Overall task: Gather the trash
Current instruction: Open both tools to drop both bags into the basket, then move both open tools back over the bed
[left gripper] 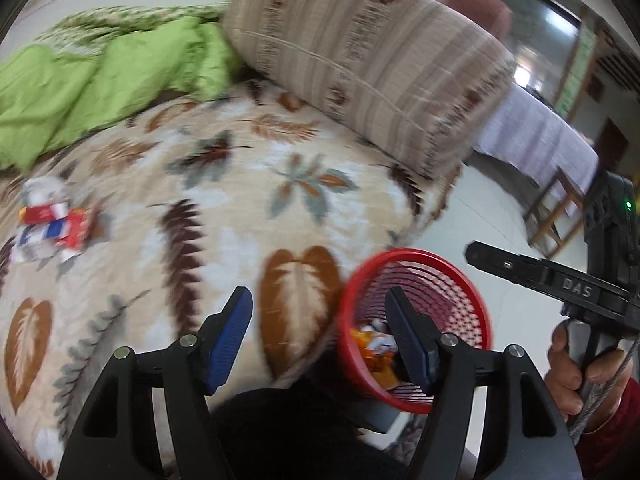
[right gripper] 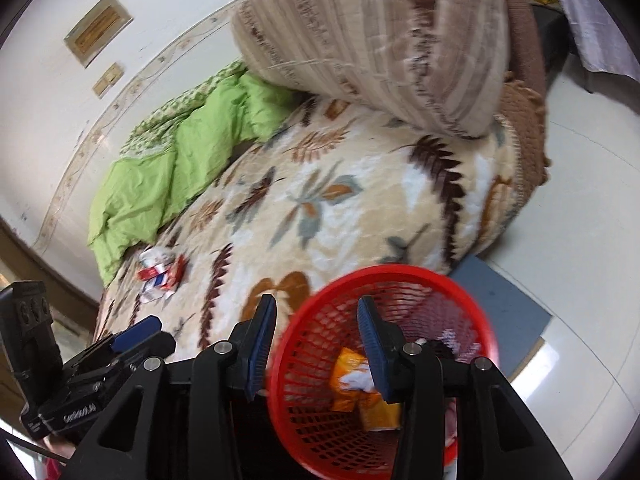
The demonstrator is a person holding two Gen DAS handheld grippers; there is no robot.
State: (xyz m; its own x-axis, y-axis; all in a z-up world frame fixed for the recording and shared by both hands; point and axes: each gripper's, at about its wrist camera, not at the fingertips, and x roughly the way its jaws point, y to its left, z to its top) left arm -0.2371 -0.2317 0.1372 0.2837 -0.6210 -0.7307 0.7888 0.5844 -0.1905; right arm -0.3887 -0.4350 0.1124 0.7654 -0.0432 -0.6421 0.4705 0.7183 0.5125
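Observation:
A red mesh trash basket (left gripper: 468, 304) (right gripper: 316, 384) stands on the floor beside the bed, with orange wrappers (left gripper: 374, 354) (right gripper: 352, 380) inside. A pile of red, white and blue wrappers (left gripper: 52, 224) (right gripper: 160, 274) lies on the leaf-patterned blanket (left gripper: 240, 208) (right gripper: 340, 208) at the left. My left gripper (left gripper: 318, 336) is open and empty, over the bed edge and the basket. My right gripper (right gripper: 316, 344) is open and empty, above the basket's rim. The right gripper also shows at the right edge of the left wrist view (left gripper: 560, 280).
A green quilt (left gripper: 100, 80) (right gripper: 172, 172) and a large striped brown cushion (left gripper: 360, 52) (right gripper: 380, 32) lie at the far side of the bed. A grey mat (right gripper: 504, 312) lies on the white floor by the basket. A table with a white cloth (left gripper: 536, 132) stands beyond.

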